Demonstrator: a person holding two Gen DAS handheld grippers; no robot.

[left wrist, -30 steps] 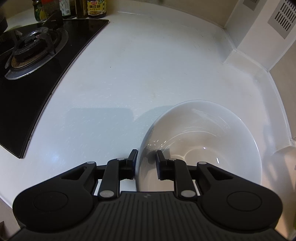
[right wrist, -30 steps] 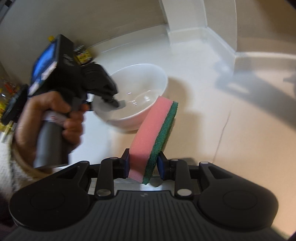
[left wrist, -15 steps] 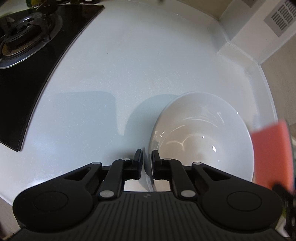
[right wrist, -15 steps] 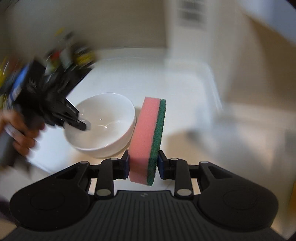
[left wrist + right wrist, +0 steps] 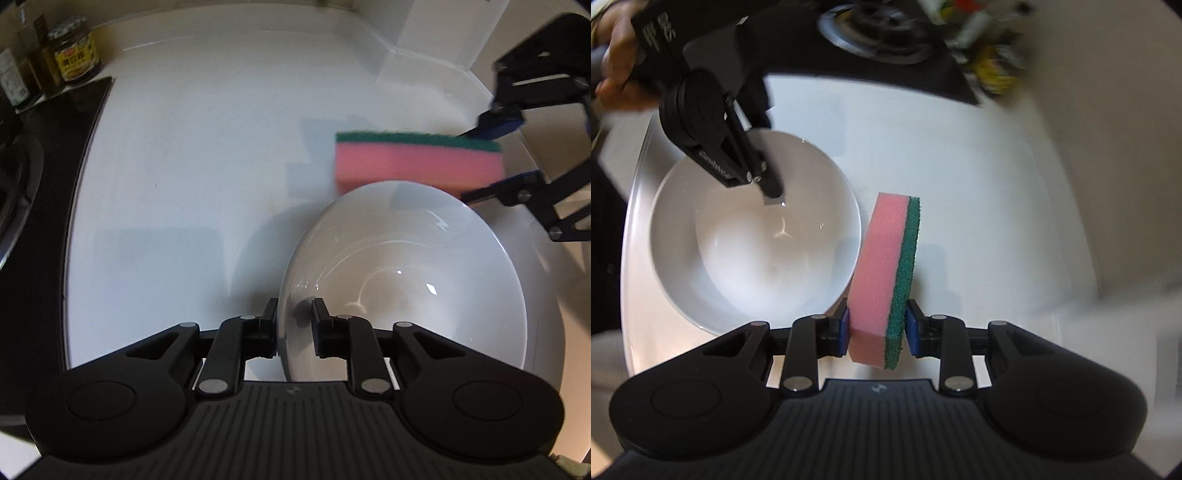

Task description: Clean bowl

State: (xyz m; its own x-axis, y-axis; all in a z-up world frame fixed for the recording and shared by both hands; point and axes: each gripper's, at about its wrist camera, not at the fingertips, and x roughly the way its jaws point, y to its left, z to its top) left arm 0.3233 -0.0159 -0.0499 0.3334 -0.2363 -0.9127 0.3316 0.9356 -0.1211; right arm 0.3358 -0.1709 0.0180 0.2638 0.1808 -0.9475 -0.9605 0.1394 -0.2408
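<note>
A white bowl (image 5: 406, 280) sits on the white counter (image 5: 192, 177). My left gripper (image 5: 294, 321) is shut on the bowl's near rim, one finger inside and one outside. In the right wrist view the bowl (image 5: 738, 254) lies at the left with the left gripper (image 5: 768, 184) clamped on its far rim. My right gripper (image 5: 875, 328) is shut on a pink sponge with a green scouring side (image 5: 886, 273), held on edge just right of the bowl. In the left wrist view the sponge (image 5: 417, 164) hovers beyond the bowl's far rim, with the right gripper (image 5: 495, 155) behind it.
A black gas hob (image 5: 33, 206) runs along the counter's left side, with jars and bottles (image 5: 74, 51) behind it. A raised white wall ledge (image 5: 424, 48) borders the counter at the back right. The hob burner (image 5: 882, 33) shows at the top of the right wrist view.
The right gripper swung the sponge round to the bowl's far side, so it now lies flat across the left view. The left gripper keeps its hold on the rim.
</note>
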